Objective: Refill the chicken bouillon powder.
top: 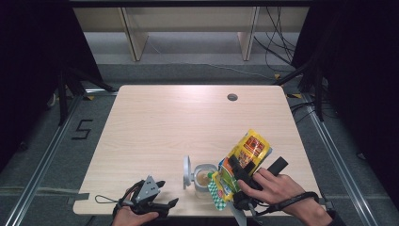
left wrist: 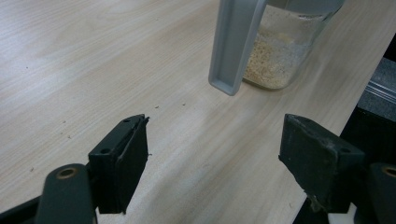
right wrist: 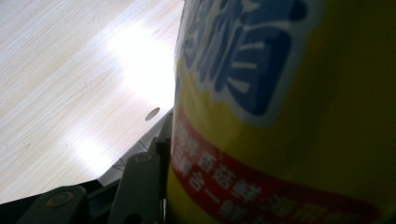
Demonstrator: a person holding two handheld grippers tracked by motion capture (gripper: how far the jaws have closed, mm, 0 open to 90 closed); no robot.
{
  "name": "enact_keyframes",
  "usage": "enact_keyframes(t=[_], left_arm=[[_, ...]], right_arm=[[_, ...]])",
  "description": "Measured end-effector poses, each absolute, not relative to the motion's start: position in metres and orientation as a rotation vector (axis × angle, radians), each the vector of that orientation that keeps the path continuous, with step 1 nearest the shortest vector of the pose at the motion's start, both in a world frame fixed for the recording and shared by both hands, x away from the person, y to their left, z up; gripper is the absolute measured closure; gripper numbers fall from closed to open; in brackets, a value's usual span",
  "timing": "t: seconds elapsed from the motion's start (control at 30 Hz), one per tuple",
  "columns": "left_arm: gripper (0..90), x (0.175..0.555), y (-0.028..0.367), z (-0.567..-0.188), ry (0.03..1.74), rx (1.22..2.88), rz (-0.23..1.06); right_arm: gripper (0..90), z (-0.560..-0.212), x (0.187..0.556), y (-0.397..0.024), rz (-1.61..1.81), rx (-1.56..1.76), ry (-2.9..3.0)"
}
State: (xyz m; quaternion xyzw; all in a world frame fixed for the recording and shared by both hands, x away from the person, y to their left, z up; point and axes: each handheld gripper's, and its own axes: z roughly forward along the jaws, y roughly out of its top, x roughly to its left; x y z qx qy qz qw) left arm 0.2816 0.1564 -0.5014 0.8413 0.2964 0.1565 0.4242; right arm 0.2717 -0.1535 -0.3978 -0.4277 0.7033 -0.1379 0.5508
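- While the right gripper (top: 241,175) clamps a yellow snack bag (top: 242,162) between its 2 jaws, the bag tilts over the open glass jar (top: 205,180), its lower end at the jar's rim and its upper end pointing up and to the right
- From the right gripper view, the bag's yellow face with blue and red print presses against the one jaw in sight, and the pale table (right wrist: 70,84) lies beyond
- That jar stands near the table's (top: 155,127) front edge, right of centre, with a shallow layer of pale grains at the bottom
- Its grey lid (top: 187,172) is swung up on the jar's left side
- Lower left, the left gripper (top: 149,200) rests at the table's front edge, held by the person's left hand (top: 134,217), well apart from the jar
- Seen through the left gripper view, its 2 jaws stand spread wide with nothing between them, and the jar (left wrist: 280,51) and the hanging grey lid (left wrist: 236,46) sit ahead on the wood
- Further back, a small round hole (top: 232,97) marks the tabletop
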Motion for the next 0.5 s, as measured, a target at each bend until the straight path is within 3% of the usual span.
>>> enact_keyframes(t=[0.5], left_arm=[[23.1, 0.2816, 0.1567, -0.5012, 0.736, 2.108, 0.39]], right_arm=[[60.3, -0.3963, 0.2725, -0.1516, -0.327, -1.022, 1.663]])
